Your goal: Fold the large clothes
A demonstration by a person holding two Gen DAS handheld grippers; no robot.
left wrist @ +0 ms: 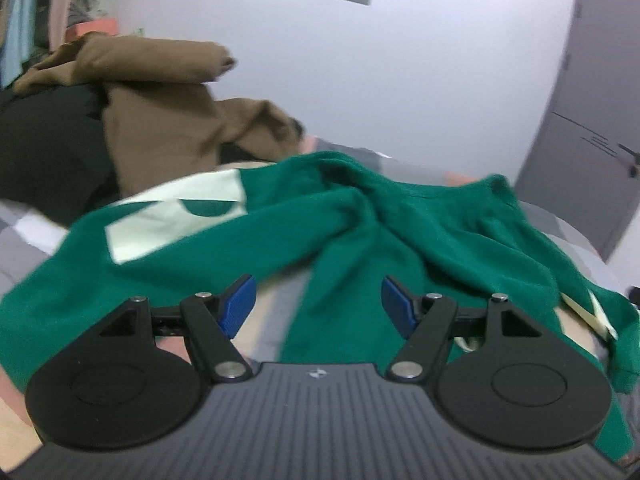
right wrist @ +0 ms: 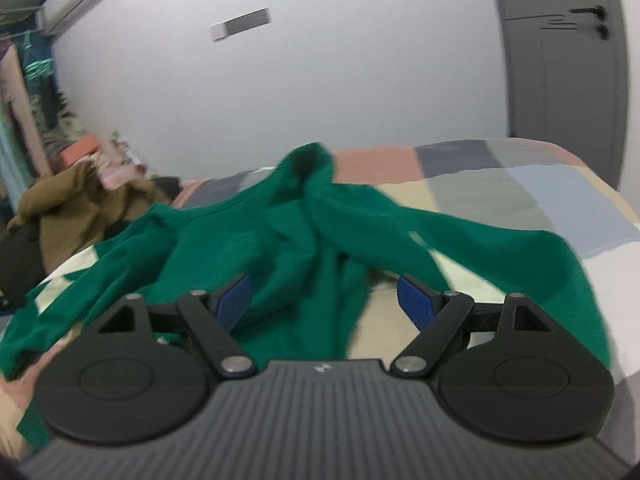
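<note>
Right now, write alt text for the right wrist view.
A crumpled green garment lies across a patchwork bedspread, with the open, empty right gripper above it. A brown garment is heaped far left; a grey door stands behind.

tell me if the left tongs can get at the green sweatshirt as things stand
Probably yes: the left tongs are open and empty, the green sweatshirt lies crumpled just ahead on the bed, nothing between.

The left gripper and the right gripper look the same. Each has a dark grey body with ridged lines and a tiny white mark, plus two big round black discs. Black arms with shiny silver screws carry bumpy blue pads at the tips.
</note>
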